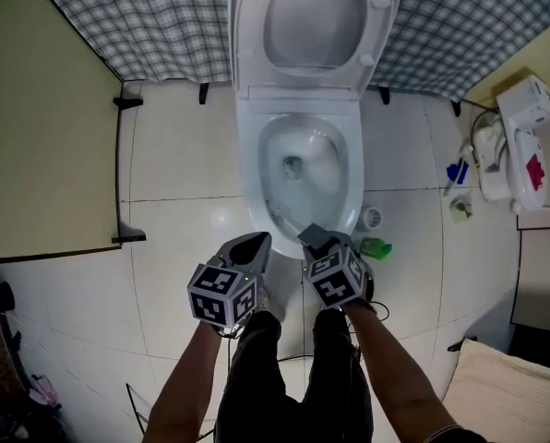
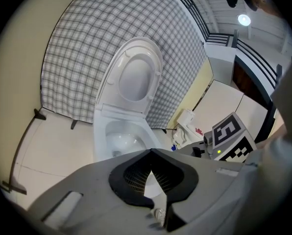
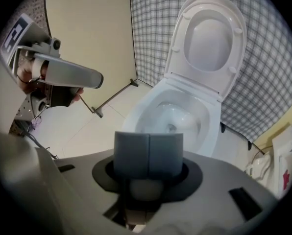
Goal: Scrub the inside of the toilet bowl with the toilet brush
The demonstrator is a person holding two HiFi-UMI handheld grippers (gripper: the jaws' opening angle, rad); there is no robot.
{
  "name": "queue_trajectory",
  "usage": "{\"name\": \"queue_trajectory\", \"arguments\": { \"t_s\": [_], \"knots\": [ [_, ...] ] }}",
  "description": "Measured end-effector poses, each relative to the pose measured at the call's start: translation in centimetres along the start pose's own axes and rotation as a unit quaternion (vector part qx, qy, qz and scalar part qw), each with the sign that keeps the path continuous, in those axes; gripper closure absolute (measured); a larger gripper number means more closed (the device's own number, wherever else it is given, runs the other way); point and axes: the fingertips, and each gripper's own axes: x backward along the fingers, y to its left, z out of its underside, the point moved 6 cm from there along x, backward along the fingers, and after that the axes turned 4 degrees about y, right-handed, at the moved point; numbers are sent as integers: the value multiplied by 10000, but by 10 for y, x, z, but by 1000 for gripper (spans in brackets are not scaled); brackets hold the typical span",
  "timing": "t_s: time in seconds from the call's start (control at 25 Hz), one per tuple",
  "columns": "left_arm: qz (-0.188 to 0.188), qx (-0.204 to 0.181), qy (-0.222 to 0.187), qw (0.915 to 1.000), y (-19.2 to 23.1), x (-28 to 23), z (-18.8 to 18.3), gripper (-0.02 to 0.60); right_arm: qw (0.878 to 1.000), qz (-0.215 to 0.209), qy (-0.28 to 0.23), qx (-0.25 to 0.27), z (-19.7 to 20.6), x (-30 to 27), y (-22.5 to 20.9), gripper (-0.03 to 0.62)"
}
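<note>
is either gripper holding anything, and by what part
Nothing in the left gripper. The right gripper is closed on a pale rounded thing just behind its pads; what it is cannot be told.

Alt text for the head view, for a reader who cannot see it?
Seen from above: a white toilet with its lid up. The left gripper and right gripper hover at its front rim. A checked curtain hangs behind.

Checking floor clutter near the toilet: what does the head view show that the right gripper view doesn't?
Only the head view: a green object and a blue item on the floor, plus the person's legs. Only the right gripper view: the right gripper up close, jaw tips closed together. Both: the toilet bowl, its raised lid, the plaid curtain and the left gripper.
</note>
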Motion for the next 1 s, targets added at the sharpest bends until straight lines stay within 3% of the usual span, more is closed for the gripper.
{"name": "queue_trajectory", "arguments": {
  "t_s": [0.28, 0.56, 1.0],
  "knots": [
    [-99, 16, 23, 9999, 16, -7, -10, 574, 9981, 173, -504, -318, -43, -34, -21, 430],
    [-85, 33, -16, 10000, 19, -28, -25, 574, 9957, 392, -697, -475, -79, -63, -60, 430],
    [46, 49, 83, 9999, 26, -50, -27, 574, 9902, 811, -547, -997, -74, -80, -126, 431]
  ]
}}
